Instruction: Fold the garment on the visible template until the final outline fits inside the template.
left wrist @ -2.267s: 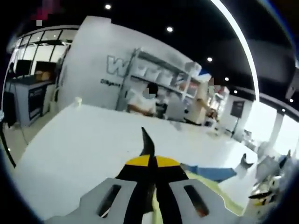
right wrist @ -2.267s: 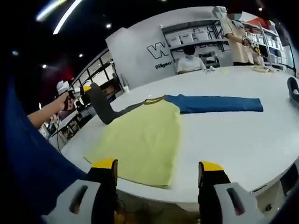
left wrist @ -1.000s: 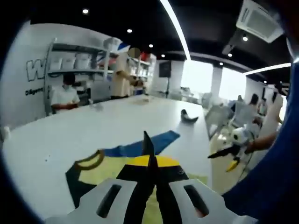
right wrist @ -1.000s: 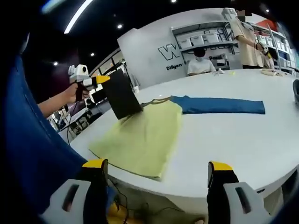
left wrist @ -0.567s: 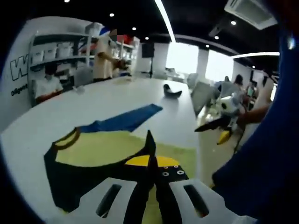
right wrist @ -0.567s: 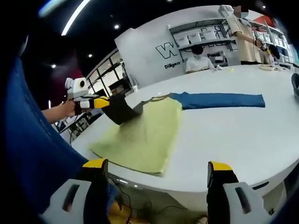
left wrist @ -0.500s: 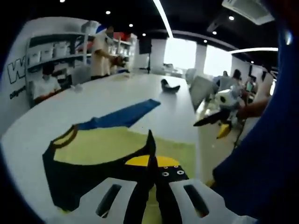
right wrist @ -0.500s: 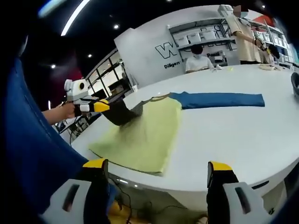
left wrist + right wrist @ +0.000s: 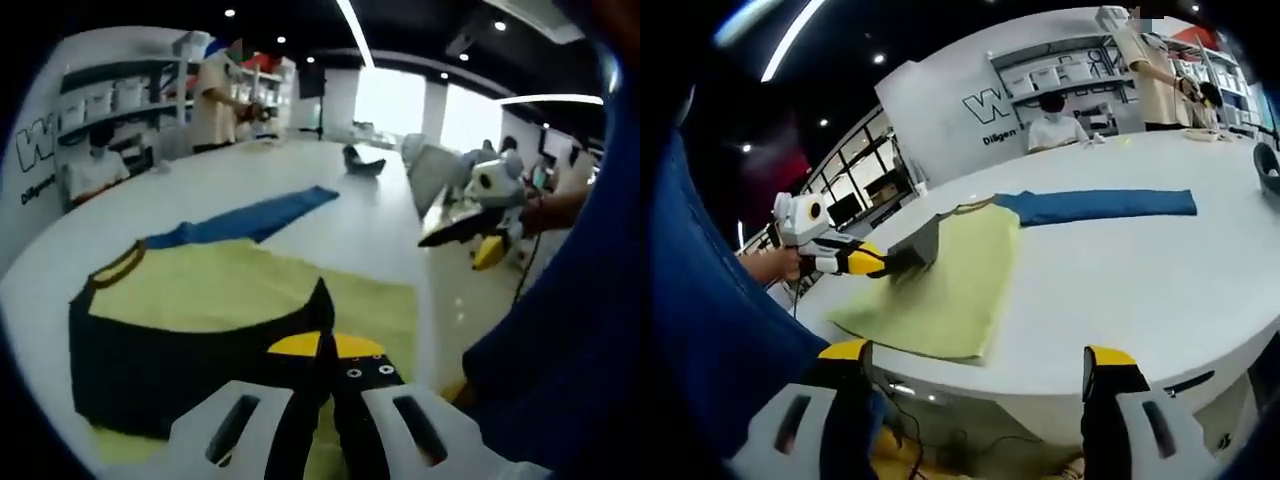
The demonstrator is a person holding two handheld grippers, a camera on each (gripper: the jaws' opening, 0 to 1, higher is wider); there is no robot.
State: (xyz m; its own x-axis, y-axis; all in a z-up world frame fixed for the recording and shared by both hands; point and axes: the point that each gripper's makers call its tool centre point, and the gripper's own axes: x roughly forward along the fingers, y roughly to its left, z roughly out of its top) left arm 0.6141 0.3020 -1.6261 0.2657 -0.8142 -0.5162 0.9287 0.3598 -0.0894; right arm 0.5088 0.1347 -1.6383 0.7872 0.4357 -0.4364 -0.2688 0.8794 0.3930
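A yellow shirt [image 9: 955, 268] lies flat on the white table [image 9: 1160, 280], its blue sleeve [image 9: 1100, 203] stretched out to the right. My left gripper [image 9: 878, 262] is low over the shirt's left side, shut on the black sleeve [image 9: 917, 245]. In the left gripper view the shut left gripper [image 9: 320, 300] holds the black sleeve [image 9: 150, 360] laid across the yellow body [image 9: 240, 290], with the blue sleeve [image 9: 245, 215] beyond. My right gripper [image 9: 978, 375] hangs open off the table's near edge, holding nothing; it appears at the right as the right gripper [image 9: 455, 225].
A dark object [image 9: 362, 160] lies further along the table. Two people [image 9: 1052, 125] stand or sit at the far side before the shelves [image 9: 1060, 70]. The table's rounded edge [image 9: 1040, 385] runs just ahead of my right gripper. Chairs [image 9: 430, 175] stand beyond.
My left gripper has carried the black sleeve over the yellow body and come down low, so the sleeve now lies across the shirt. The right gripper has stayed open near the edge.
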